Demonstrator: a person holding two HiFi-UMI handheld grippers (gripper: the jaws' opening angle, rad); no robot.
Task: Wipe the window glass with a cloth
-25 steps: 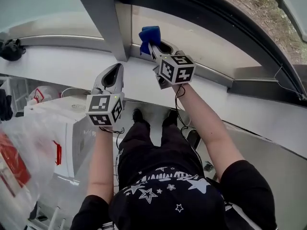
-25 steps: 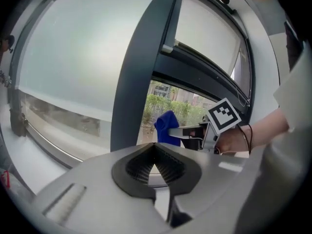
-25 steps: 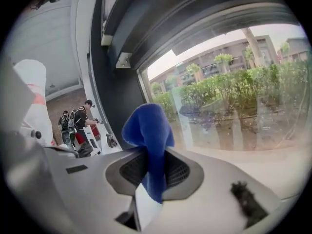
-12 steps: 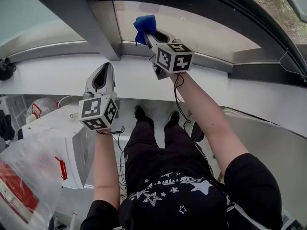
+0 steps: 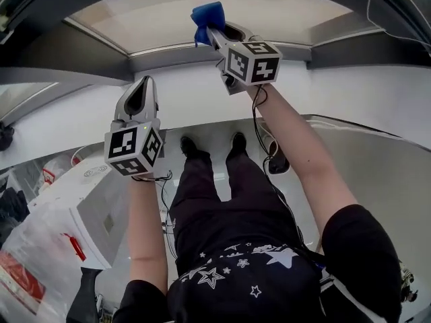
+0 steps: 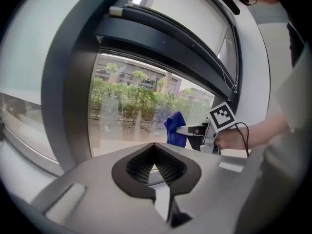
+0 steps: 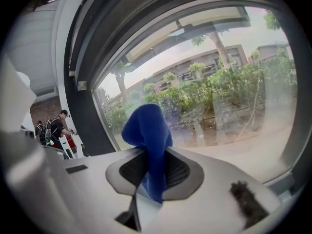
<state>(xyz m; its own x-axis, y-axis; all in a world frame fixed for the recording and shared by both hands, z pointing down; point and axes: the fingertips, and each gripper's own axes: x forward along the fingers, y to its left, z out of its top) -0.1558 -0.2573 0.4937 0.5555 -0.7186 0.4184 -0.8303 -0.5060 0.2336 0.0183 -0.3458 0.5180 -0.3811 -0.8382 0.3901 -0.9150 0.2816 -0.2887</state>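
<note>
Cloth (image 5: 207,15) (soft blue, bunched) pinched in right claw (image 7: 151,172) by window glass (image 7: 234,106); left claw (image 6: 154,152) closed, empty.

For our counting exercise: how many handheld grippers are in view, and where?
2. The left gripper, shut and empty, sits lower, near the white sill; the right gripper, shut on the blue cloth, reaches up toward the window glass. None seems hidden.
</note>
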